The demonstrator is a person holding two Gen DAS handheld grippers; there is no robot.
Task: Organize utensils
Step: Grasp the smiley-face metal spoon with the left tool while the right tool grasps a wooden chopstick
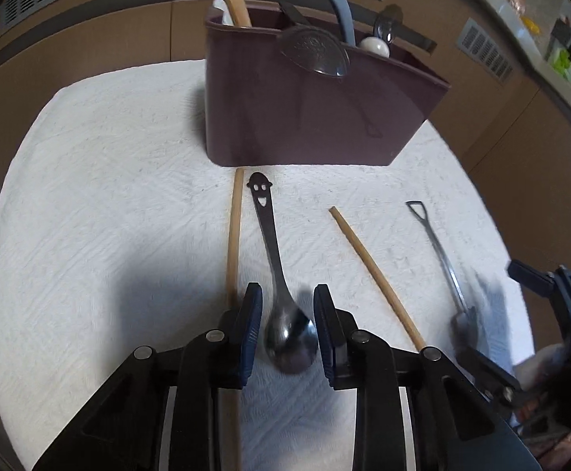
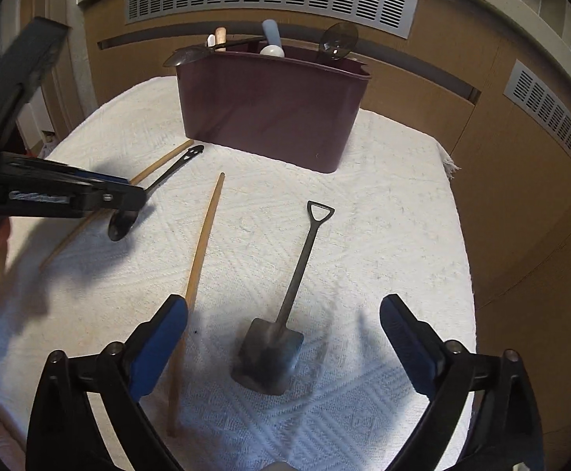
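Left tool (image 1: pixel 288 306) straddles a smiley-handled spoon (image 1: pixel 281 302); right tool (image 2: pixel 283 316) hangs spread wide over a shovel-shaped spoon (image 2: pixel 285 314).

The left tool's blue-padded fingers (image 1: pixel 251 314) flank the shiny steel bowl with a sliver of gap each side, not visibly pinching it. A wooden chopstick (image 1: pixel 232 235) lies just beside its left finger, a second chopstick (image 1: pixel 375 271) angles away to the right, near the right tool's left finger. All four pieces lie flat on a white woven cloth (image 1: pixel 109 196) covering the counter, with bare cloth between the second chopstick and the matte shovel spoon. At the far edge stands a smooth maroon plastic caddy (image 1: pixel 309 117), upright, holding a ladle, wooden and pale handles. The cloth's right edge drops off close to the caddy's corner.
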